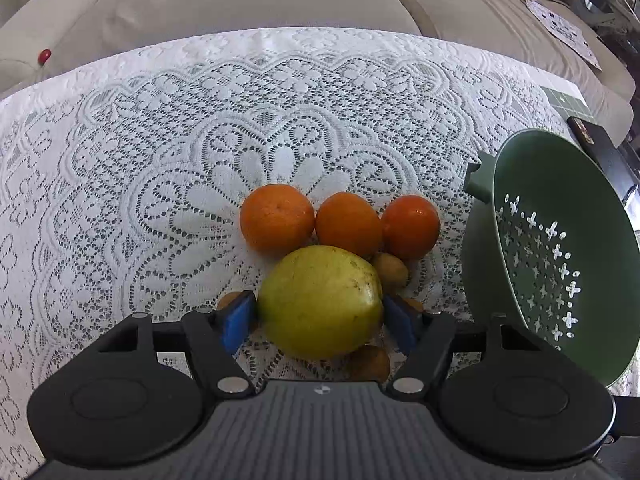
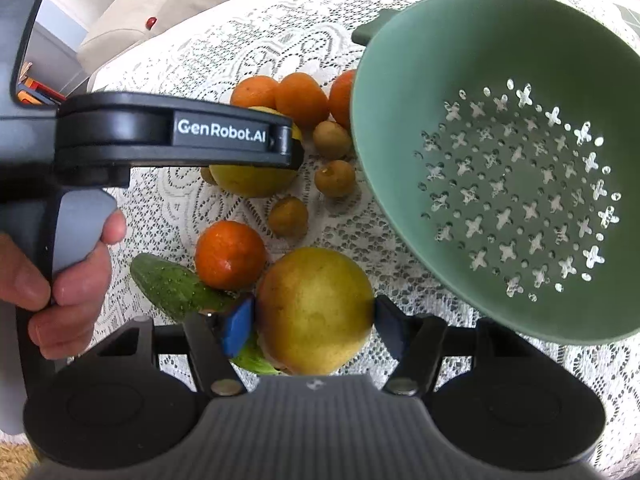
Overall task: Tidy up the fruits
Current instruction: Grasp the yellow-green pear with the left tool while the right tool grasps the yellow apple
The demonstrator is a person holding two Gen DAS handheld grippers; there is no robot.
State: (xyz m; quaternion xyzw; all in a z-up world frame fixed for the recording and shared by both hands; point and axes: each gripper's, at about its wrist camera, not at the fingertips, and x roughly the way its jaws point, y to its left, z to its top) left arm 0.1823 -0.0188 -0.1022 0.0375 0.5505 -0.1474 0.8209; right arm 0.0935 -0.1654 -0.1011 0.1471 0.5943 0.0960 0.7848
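Here the left gripper (image 1: 319, 316) stands with its jaws apart around a yellow-green guava (image 1: 320, 300) on the lace tablecloth (image 1: 120, 180), pads just beside the skin. The right gripper (image 2: 310, 322) appears clamped on a second, yellower guava (image 2: 316, 308). The green colander (image 2: 500, 160) sits tilted and empty beside the pile. A careless squeeze could nudge the small brown fruits (image 2: 334, 178) and the oranges (image 1: 346, 222), sending them rolling.

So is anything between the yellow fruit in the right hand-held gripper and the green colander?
Nothing visible. The yellow fruit sits in the right hand-held gripper, and only lace tablecloth lies between it and the tilted green colander.
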